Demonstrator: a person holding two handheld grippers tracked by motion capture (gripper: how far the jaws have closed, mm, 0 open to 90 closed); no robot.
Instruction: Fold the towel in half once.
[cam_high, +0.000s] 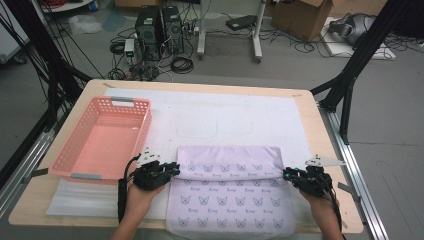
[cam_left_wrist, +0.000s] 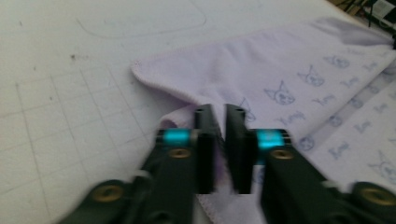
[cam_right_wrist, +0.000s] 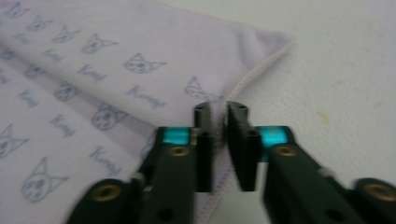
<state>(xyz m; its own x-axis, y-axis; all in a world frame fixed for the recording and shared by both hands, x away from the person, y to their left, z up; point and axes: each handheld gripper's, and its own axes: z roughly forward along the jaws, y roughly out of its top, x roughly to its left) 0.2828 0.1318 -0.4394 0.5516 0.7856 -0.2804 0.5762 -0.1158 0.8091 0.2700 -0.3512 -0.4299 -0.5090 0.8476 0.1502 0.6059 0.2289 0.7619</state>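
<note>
1. Towel (cam_high: 230, 195): lilac, cat print, lying flat on the white mat (cam_high: 240, 120) just right of the pink basket (cam_high: 102, 137). Its far part is folded toward you, so a doubled band runs across it, and its near hem hangs at the table edge (cam_high: 320, 229).
2. Your left gripper (cam_high: 176, 169) sits at the fold's end nearest the basket. In the left gripper view the jaws stand slightly apart with the towel's edge between them (cam_left_wrist: 223, 140); the pads aren't pressing the cloth.
3. Your right gripper (cam_high: 286, 173) mirrors it at the fold's end farthest from the basket. In the right gripper view (cam_right_wrist: 223, 140) there's a narrow gap with the stitched hem running through it, so no pinch there either.
4. My read: both ends were carried over together to keep the fold line straight, and the cloth is now let go. Holding it at the two corners is what keeps the layers square.
5. Edges: the folded corner looks slightly rounded on the basket side and sharper on the other. Check that the layers line up before the next fold.
6. Room: there's bare mat beyond the towel and open table to its right. The basket wall is near your left gripper, so swing that hand away from it. The basket is empty, with room for the folded towel.
</note>
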